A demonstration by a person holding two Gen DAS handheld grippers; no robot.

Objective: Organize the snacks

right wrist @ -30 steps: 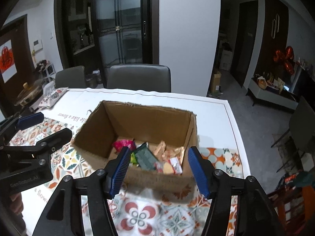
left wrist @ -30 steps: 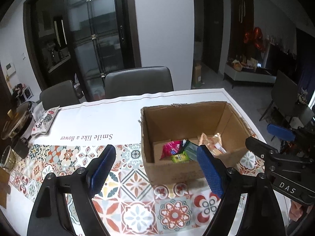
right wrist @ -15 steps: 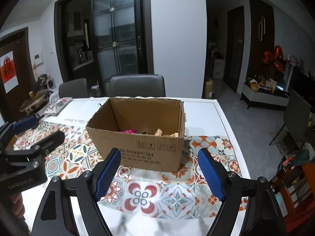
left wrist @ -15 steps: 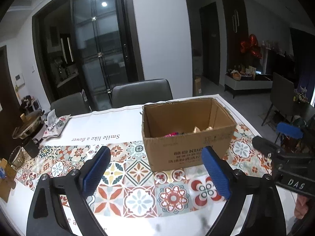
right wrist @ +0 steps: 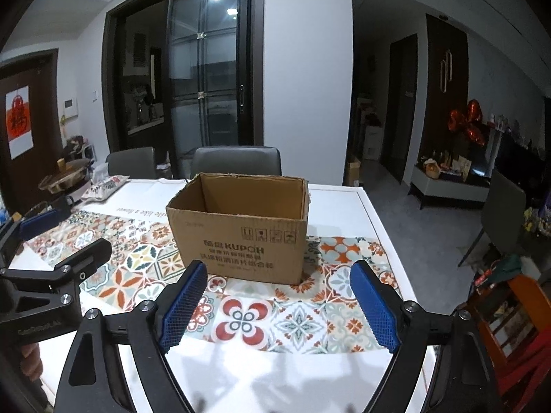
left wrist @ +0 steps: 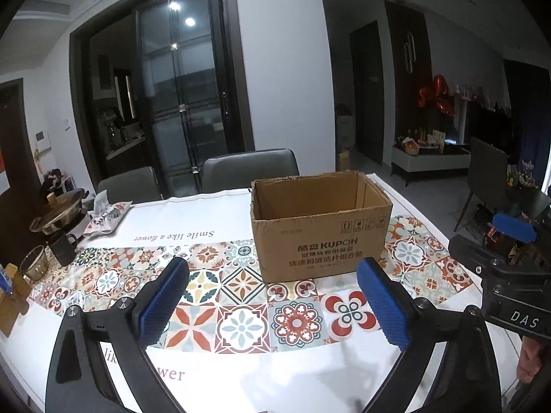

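Note:
An open brown cardboard box (left wrist: 320,237) printed KUPOH stands on the patterned tablecloth, also in the right wrist view (right wrist: 241,237). Its walls hide whatever lies inside from both views. My left gripper (left wrist: 273,304) is open and empty, low over the table in front of the box. My right gripper (right wrist: 279,304) is open and empty, also in front of the box and apart from it. The right gripper shows at the right edge of the left wrist view (left wrist: 509,251); the left gripper shows at the left edge of the right wrist view (right wrist: 55,251).
A floral pouch (left wrist: 106,215), a pot (left wrist: 60,208), a dark mug (left wrist: 63,247) and a glass (left wrist: 32,263) stand at the table's left end. Two grey chairs (left wrist: 249,168) stand behind the table. The table's right edge (right wrist: 375,220) drops to the floor.
Both grippers have pulled back and down from above the box to the table's near side. The snacks seen inside the box earlier are now hidden by its front wall.

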